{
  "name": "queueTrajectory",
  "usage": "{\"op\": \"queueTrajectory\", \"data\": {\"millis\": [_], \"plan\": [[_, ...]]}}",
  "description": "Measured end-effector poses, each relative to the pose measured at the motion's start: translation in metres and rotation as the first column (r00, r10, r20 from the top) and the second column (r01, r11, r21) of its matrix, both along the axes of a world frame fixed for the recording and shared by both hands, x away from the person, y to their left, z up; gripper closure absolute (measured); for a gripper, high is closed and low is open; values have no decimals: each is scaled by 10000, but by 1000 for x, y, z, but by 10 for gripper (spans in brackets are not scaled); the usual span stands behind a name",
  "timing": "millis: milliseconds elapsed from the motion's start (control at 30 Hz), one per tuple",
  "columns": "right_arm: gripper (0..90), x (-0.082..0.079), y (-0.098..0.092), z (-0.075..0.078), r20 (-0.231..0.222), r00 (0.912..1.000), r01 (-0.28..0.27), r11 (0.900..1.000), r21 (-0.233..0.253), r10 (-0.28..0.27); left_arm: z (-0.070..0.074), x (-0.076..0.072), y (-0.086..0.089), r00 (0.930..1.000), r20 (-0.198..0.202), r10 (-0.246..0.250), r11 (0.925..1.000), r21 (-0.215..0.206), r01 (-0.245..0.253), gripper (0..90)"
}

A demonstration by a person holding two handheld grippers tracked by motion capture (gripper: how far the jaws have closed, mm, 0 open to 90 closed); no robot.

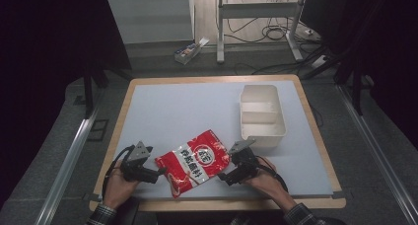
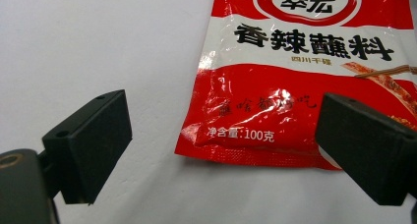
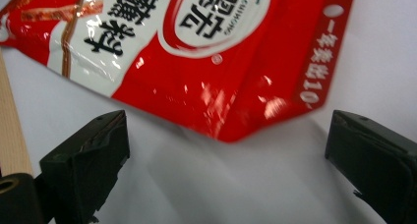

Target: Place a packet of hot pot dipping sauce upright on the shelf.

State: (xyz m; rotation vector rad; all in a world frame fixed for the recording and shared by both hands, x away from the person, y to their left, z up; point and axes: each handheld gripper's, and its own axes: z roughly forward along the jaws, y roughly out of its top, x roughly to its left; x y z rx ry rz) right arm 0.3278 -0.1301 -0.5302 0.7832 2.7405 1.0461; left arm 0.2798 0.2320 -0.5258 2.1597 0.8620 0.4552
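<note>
A red sachet is lying flat on the bench, near its front edge, between the two grippers. It is being approached from both sides: the left gripper is being held just beside the sachet's lower left edge, and the right gripper just beside its lower right corner. Both grippers are being held wide, with nothing between the jaws. In the left gripper view the sachet's bottom seam is lying ahead of the open jaws and toward the right one; in the right gripper view a sachet corner is pointing into the gap, apparently raised a little off the bench.

A white divided bin is standing behind the right gripper, well apart from the sachet, and is probably where the sachet is being taken.

The step in hand is judged to be the reach before the grasp; nothing is being held yet. For the next move, one gripper is to be slid forward until an edge of the sachet lies between its jaws, low to the bench, and then closed on the seam, since the glossy film is likely to slip.
</note>
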Motion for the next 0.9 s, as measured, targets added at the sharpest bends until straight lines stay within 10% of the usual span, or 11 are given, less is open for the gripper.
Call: {"op": "queueTrajectory", "data": {"millis": [300, 900], "plan": [[59, 4, 21, 0, -234, 9997, -76, 9999, 148, 79, 0, 0, 0, 10000, 21, -8, 10000, -12, 8, 74], [481, 17, 61, 5, -61, 10000, -6, 10000, 82, 6, -1, 0, 0, 9999, 69, -106, 9998, 153, 104, 77]]}}
